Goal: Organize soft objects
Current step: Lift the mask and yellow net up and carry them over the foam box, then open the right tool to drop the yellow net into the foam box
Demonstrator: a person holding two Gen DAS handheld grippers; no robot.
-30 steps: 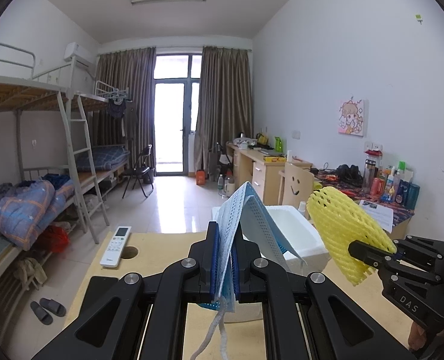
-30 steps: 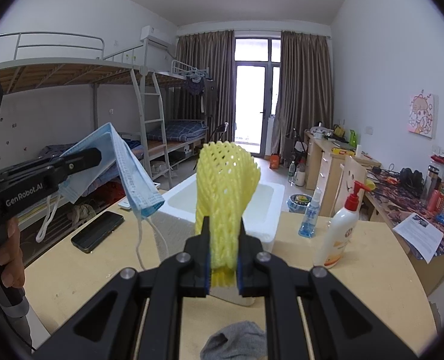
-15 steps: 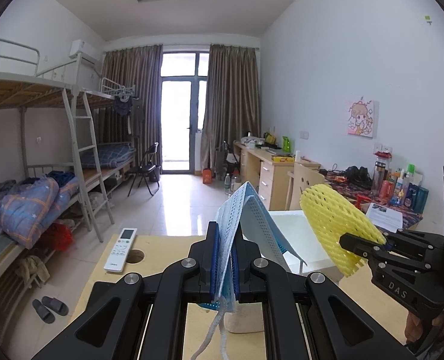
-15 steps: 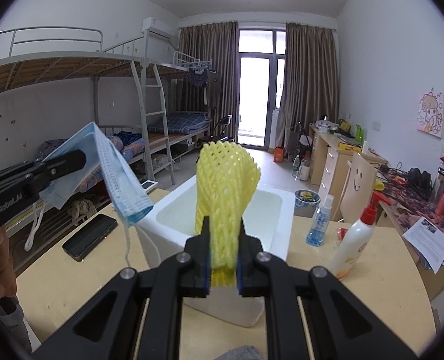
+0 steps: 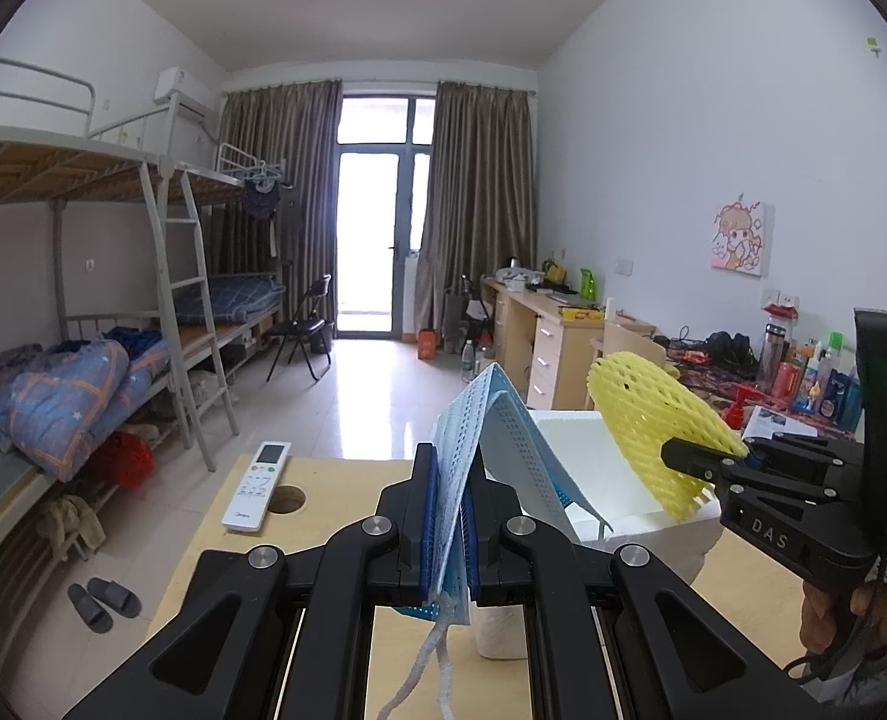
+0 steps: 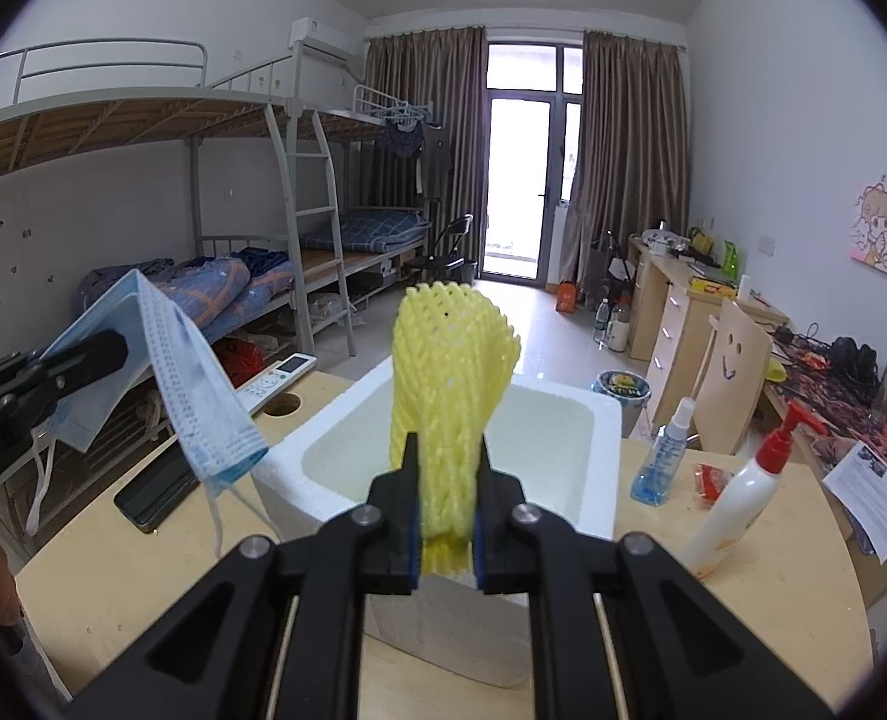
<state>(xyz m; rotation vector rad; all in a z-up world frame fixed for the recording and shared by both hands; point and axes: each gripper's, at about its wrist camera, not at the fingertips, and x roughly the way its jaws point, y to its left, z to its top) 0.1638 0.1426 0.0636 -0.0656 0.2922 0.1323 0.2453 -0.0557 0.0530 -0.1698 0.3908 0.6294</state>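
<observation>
Currently the yellow foam net sleeve (image 6: 449, 396) stands upright in the right gripper (image 6: 446, 540), its long axis vertical, lower end pinched between the pads, rounded top at 12 o'clock. It is a soft open mesh, tube-shaped and flattened. Behind and below it sits the white foam box (image 6: 599, 450), thick-walled, rectangular, open at the top; the sleeve hangs over its near wall.

At 9 o'clock in the right wrist view the blue face mask (image 6: 167, 378) is held by the left gripper (image 5: 446, 516), jaws closed tight on the folded fabric. It is pleated, thin, draped like a tent over the fingertips, with white ear loops dangling below. In the left wrist view its free end hangs over the near left corner of the box.

On the pale wooden worktop (image 6: 143, 570): a dark phone (image 6: 152, 492) at 8 o'clock of the box, a white remote control (image 5: 257, 483) beside a round hole (image 5: 284, 499), a blue spray bottle (image 6: 662, 456) and a white pump bottle (image 6: 737, 498) with red head at 3 o'clock, a small red packet (image 6: 707, 477) between them. Nothing lies between the sleeve and the box opening.
</observation>
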